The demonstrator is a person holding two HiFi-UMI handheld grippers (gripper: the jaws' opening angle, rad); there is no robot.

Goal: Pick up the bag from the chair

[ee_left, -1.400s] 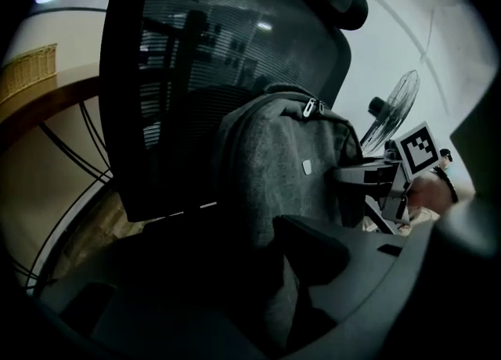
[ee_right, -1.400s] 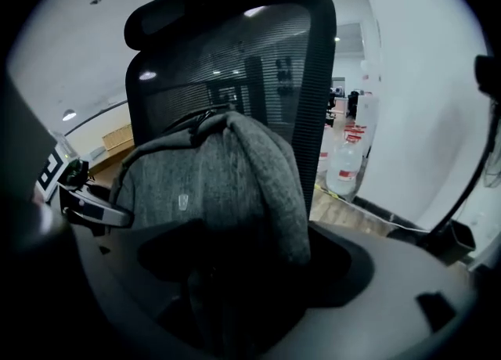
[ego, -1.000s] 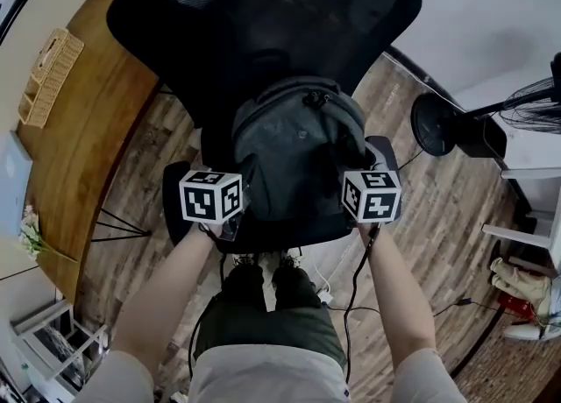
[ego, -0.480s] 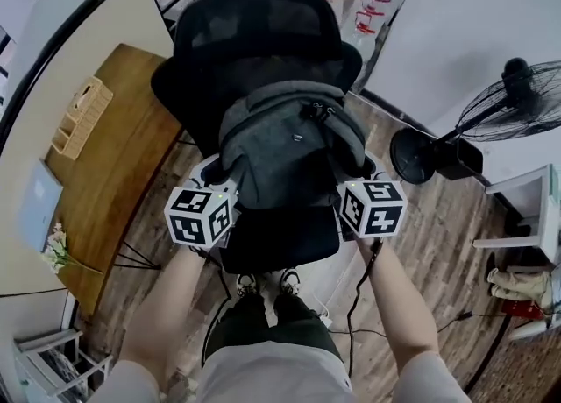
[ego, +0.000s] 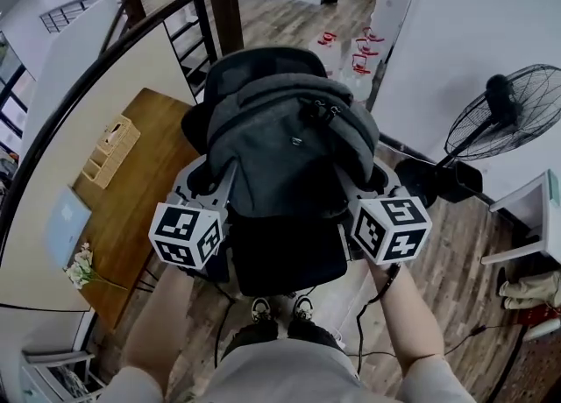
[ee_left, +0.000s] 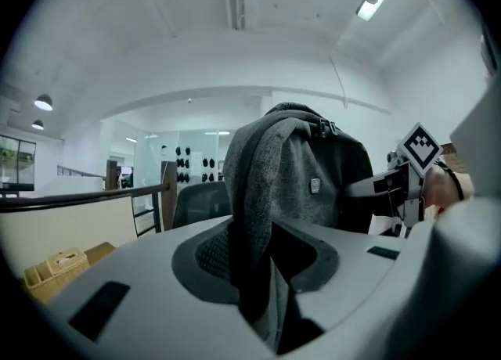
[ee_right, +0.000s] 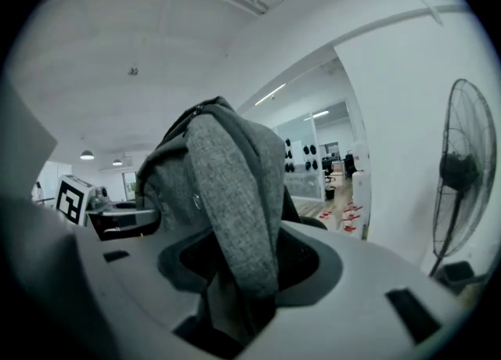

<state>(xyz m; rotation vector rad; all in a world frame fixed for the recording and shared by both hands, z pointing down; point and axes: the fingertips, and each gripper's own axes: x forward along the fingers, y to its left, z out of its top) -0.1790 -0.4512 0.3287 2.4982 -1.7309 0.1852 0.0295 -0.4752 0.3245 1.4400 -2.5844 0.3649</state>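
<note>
Lifted since a second ago, the grey bag (ego: 289, 152) now hangs mid-frame before the black chair (ego: 289, 257), above its seat, both grippers raised with it. At left, the left gripper (ego: 213, 189), jaws narrow, pinches one shoulder strap (ee_left: 250, 217). The right gripper (ego: 358, 193), jaws just closing, clamps the second strap (ee_right: 235, 217). Only the head view shows the wooden table (ego: 131, 191), far left. The fan (ego: 504, 116), right, also appears in the right gripper view.
</note>
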